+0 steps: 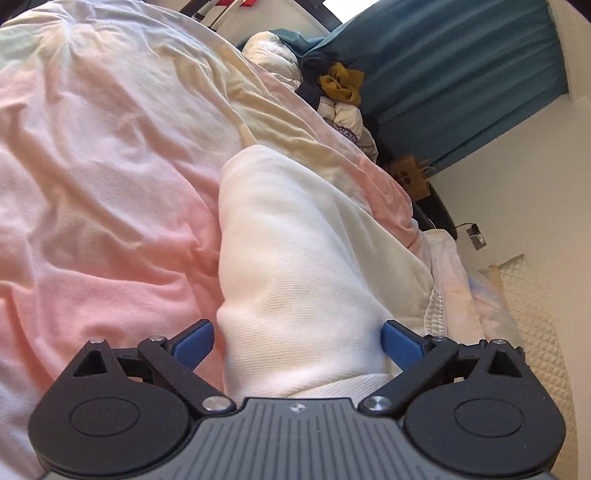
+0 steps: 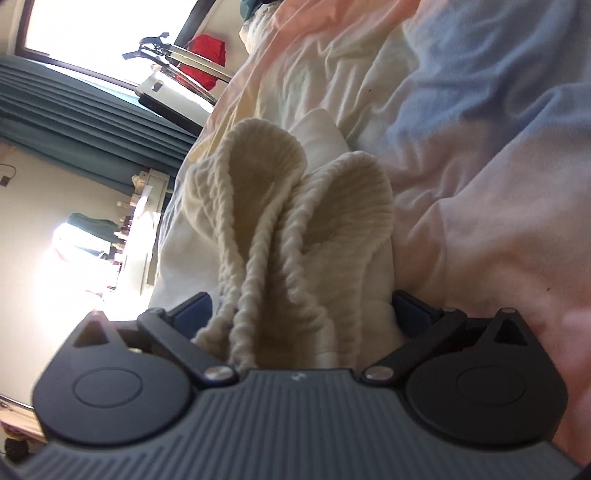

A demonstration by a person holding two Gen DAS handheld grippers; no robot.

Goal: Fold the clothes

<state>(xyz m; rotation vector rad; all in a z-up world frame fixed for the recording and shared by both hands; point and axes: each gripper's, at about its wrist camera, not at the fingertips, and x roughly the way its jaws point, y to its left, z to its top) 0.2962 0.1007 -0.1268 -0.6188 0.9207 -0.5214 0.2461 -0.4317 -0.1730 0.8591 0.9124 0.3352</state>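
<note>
L gripper (image 1: 297, 341) jaws wide, straddling white knit (image 1: 295, 251) at frame centre, not clamping. R gripper (image 2: 303, 314) apart, ribbed cuffs (image 2: 295, 206) bunching btwn. Knit lying on duvet (image 1: 92, 166). Risk: loose layers slipping, fold skewing.

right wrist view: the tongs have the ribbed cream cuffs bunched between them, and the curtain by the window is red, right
Not quite. The right wrist view does show the right tongs with the ribbed cream cuffs bunched between them, but the curtain by the window is teal, not red. The only red thing there is a small bag near the window.
</note>
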